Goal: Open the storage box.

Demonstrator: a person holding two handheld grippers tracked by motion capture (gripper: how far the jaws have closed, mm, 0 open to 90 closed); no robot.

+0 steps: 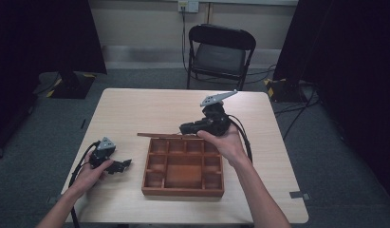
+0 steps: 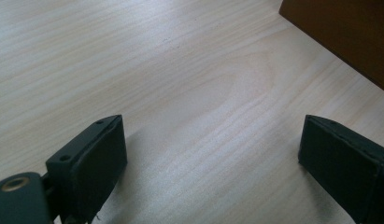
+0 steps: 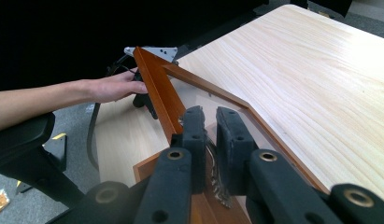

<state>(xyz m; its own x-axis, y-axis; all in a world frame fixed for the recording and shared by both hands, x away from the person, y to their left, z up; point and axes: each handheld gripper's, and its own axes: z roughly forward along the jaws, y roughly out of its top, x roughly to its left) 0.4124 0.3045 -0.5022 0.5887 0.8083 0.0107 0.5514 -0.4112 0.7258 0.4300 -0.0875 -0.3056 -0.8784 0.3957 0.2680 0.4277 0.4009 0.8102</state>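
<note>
Wooden-framed lid (image 3: 154, 88) stood raised off the tray (image 1: 183, 191), pinched in the right tongs (image 3: 208, 135); left tongs (image 2: 213, 163) rested wide open, empty, on the desk (image 1: 135, 109).

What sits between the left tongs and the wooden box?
Nothing visible: bare table lies between the open left tongs and the box's side wall. The right tongs grip the lid at the far edge.

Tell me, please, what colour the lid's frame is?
Reddish-brown wood, around a clear pane; the lid frame shows best in the right gripper view.
</note>
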